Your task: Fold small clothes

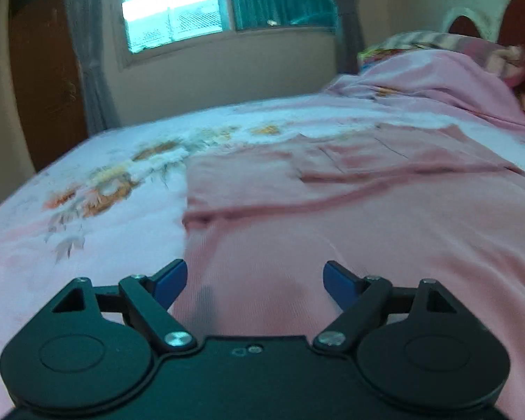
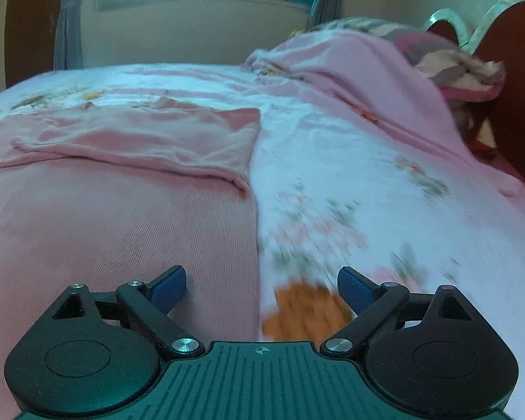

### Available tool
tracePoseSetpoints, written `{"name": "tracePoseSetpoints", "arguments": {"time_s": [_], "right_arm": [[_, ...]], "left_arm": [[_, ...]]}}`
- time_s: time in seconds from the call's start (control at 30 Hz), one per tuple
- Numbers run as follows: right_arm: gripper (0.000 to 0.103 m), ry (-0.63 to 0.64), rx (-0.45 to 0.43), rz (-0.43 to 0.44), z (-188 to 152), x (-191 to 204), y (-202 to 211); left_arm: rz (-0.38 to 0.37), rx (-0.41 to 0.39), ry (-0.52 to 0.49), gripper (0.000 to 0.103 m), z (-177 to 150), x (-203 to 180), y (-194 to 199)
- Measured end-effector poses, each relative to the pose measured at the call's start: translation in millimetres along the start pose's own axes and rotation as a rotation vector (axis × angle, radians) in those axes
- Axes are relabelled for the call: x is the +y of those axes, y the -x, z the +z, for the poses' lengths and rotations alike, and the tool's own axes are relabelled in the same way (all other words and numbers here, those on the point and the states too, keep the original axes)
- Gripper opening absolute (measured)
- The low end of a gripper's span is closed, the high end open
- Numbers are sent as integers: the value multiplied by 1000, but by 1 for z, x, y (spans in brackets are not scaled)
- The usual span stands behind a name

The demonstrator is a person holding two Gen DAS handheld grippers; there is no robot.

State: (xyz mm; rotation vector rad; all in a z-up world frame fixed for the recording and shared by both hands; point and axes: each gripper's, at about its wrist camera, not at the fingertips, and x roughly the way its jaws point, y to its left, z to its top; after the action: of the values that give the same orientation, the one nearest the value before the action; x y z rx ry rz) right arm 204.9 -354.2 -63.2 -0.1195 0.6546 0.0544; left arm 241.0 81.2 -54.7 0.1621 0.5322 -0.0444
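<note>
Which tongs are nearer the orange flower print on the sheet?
Right. The right tongs hang directly over the orange flower print; the left tongs sit over the pink garment, away from it.

Both views low, close — sharing pink garment (image 1: 332, 210).

Both tools look alike — the left tool (image 1: 255, 281) and right tool (image 2: 261, 288) have black linkage arms, round black housings, silver screws and blue fingertips (image 1: 169, 285) — the right's base is ribbed.
</note>
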Motion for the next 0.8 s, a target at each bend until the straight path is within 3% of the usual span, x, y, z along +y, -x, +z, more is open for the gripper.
{"name": "tracePoseSetpoints", "arguments": {"time_s": [0.03, 0.07, 0.1, 0.13, 0.17, 0.2, 0.23, 0.4, 0.53, 0.7, 0.73, 0.77, 0.8], "right_arm": [[93, -3, 2, -3, -9, 0, 12], [93, -13, 5, -8, -16, -1, 21], [93, -27, 1, -7, -21, -1, 30], [93, -47, -11, -1, -27, -2, 42], [93, -64, -23, -4, -30, -3, 50], [93, -91, -37, -8, -32, -4, 60], [93, -118, -46, 1, -33, -6, 68], [93, -205, -54, 18, -39, -5, 99], [93, -204, -56, 23, -49, 1, 126], [93, -188, -60, 33, -63, 8, 147], [93, -183, -59, 37, -66, 10, 150], [93, -176, -60, 41, -68, 12, 154], [93, -172, -59, 39, -70, 13, 155]], "left_arm": [[36, -17, 8, 69, -3, 1, 8], [85, -28, -6, 31, -6, 0, 14], [145, -13, -8, 5, -8, 0, 18], [172, -27, 37, 0, -11, 5, 23], [147, -44, 102, 1, -14, 12, 30], [129, -50, 162, 37, -18, 19, 36], [133, -45, 190, 84, -20, 22, 39], [167, -26, 164, 82, -42, 20, 67], [168, 6, 140, 82, -58, 19, 97], [130, 53, 104, 81, -80, 13, 125], [118, 27, 83, 76, -85, 12, 132], [156, -18, 73, 64, -88, 10, 140], [188, -9, 74, 10, -90, 11, 142]]}}
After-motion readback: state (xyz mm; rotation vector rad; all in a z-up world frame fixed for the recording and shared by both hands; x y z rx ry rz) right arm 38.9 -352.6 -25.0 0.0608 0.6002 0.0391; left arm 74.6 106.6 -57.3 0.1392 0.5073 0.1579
